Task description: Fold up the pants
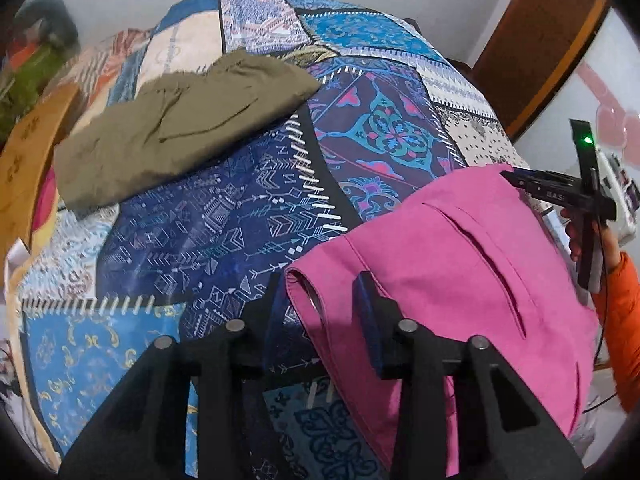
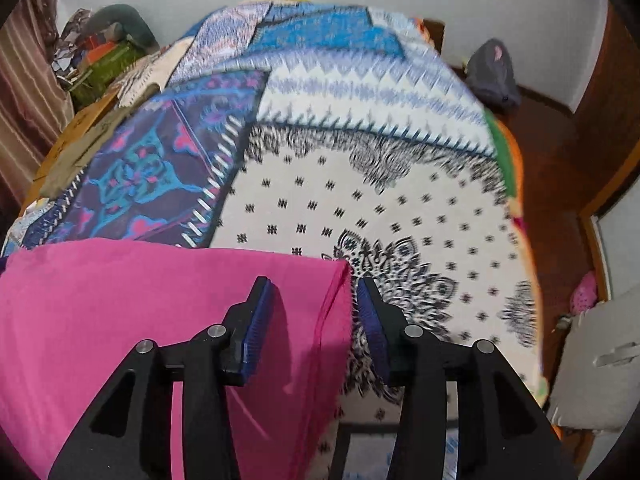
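I have the pink pants (image 1: 460, 264) lying on the patchwork bedspread (image 1: 224, 216), near its front edge, and each tool sits at one end of them. My left gripper (image 1: 320, 300) is spread, its two blue pads standing either side of the pants' left corner — the rolled hem passes between them, yet I see a gap on both sides and no pinch. My right gripper (image 2: 316, 312) is also spread: the pants' right edge (image 2: 336, 312) lies between its pads, with the left pad over pink cloth and the right pad over the white, black-dotted patch, neither pressing the fabric. From the left camera I can see the right tool's black body at the pants' far corner, held by a hand (image 1: 580, 236) in an orange sleeve (image 1: 620, 320). A second pair, the olive pants (image 1: 176, 128), lies folded farther back on the bedspread, well apart from the pink ones.
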Motion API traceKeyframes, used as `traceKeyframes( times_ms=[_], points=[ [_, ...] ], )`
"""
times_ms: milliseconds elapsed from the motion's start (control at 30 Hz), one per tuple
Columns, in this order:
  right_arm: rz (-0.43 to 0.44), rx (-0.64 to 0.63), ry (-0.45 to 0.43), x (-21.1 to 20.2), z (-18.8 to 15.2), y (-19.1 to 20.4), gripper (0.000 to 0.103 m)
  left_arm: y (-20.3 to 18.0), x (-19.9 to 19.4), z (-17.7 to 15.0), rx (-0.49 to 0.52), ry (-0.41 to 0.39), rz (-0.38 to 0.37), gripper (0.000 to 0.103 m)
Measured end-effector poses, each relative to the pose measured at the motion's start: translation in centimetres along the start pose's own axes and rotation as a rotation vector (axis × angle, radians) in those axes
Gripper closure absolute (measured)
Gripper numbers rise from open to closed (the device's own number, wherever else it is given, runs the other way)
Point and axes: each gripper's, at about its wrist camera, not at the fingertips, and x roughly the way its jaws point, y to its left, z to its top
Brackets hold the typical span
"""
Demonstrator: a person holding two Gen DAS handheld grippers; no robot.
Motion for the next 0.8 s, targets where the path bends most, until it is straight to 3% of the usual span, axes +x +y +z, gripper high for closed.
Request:
traceKeyframes(
  times_ms=[33, 100, 133, 267, 633, 700, 800],
  points=[
    [0.01, 0.004, 0.009, 0.3, -0.1, 0.0, 0.063, -0.3, 0.1, -0.1, 0.018, -0.005, 0.025, 0.075],
    [0.029, 0.01, -0.003, 0.7, -0.4, 0.0, 0.079, -0.5, 0.0, -0.2, 0.047, -0.015, 0.058, 0.082],
    [0.029, 0.001, -0.006, 0.7, -0.4, 0.2, 0.094, -0.8, 0.0, -0.3, 0.061, -0.024, 0.079, 0.084],
    [-0.05, -0.053, -0.045, 0.6, -0.5, 1.1, 0.099, -1.2, -0.1, -0.4, 0.09, -0.043, 0.135, 0.09],
    [-0.13, -0.092, -0.024, 0.6, 0.6, 2.0, 0.098, -0.7, 0.1, 0.2, 0.06, -0.027, 0.223, 0.091],
    [-0.113, -0.085, -0.027, -0.8, 0.7, 2.2, 0.095, -0.4, -0.8, 0.4, 0.036, -0.032, 0.205, 0.091],
    [-0.119, -0.09, -0.077, -4.1, 0.6, 2.4, 0.079, -0.4, -3.3, 0.4, 0.014, -0.067, 0.16, 0.089]
  ],
)
